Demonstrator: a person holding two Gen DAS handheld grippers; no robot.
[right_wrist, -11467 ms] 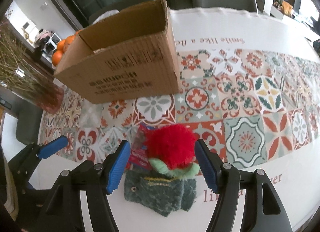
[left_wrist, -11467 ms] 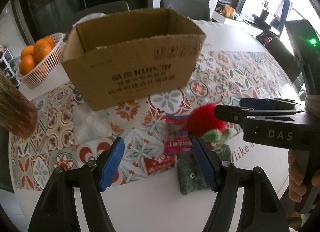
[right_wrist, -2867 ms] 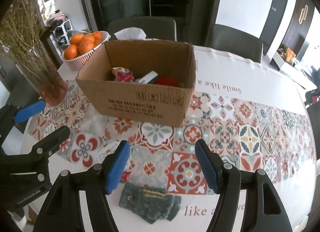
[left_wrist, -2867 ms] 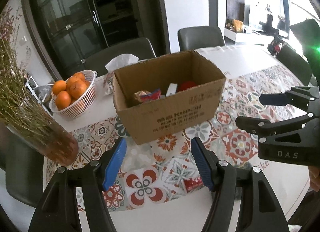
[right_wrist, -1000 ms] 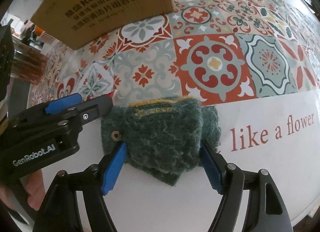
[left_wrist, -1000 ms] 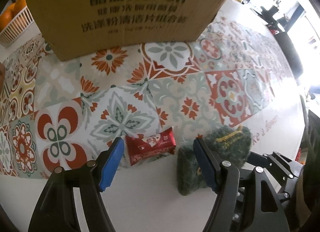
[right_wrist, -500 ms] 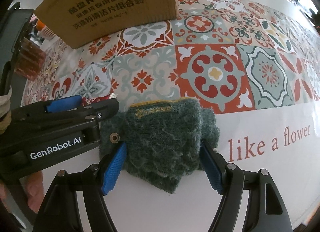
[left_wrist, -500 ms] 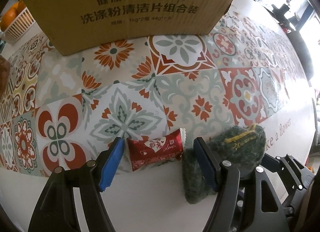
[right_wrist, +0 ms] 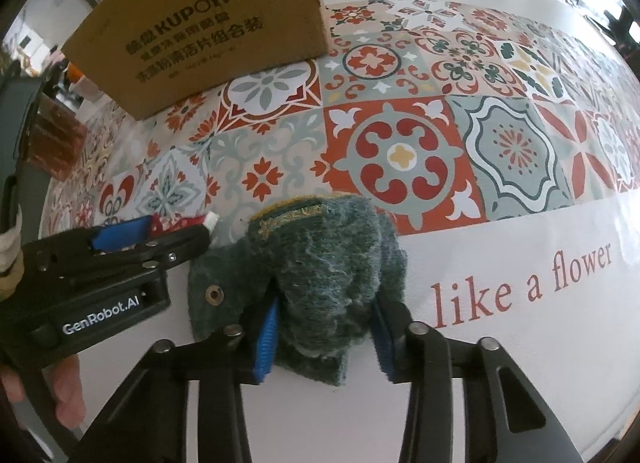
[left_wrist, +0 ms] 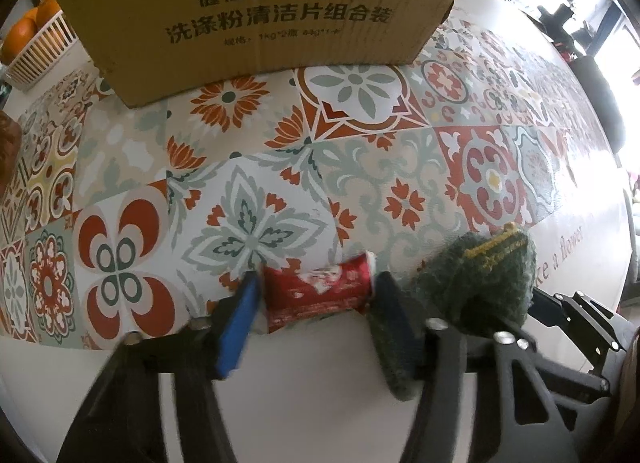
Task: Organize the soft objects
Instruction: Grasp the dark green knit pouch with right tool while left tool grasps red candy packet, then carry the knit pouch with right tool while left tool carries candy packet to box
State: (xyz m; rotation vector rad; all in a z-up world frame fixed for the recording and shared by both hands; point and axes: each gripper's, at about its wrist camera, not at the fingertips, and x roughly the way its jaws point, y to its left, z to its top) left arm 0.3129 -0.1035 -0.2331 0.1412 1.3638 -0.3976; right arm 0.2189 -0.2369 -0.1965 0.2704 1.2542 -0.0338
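Red foil packet is clamped between the left gripper jaws on the patterned worktop — just beside it, the green knitted piece is pinched by the right gripper jaws — before the cardboard box.

bright daylight | window glare upper right | fisheye-warped edges | slight blur

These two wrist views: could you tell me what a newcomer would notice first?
Probably the two grabs side by side at the table's near edge: the left gripper pinches a red packet, and the right gripper squeezes a dark green knitted piece. Behind them stands a cardboard box printed KUPOH, on the bright tile-patterned tablecloth.
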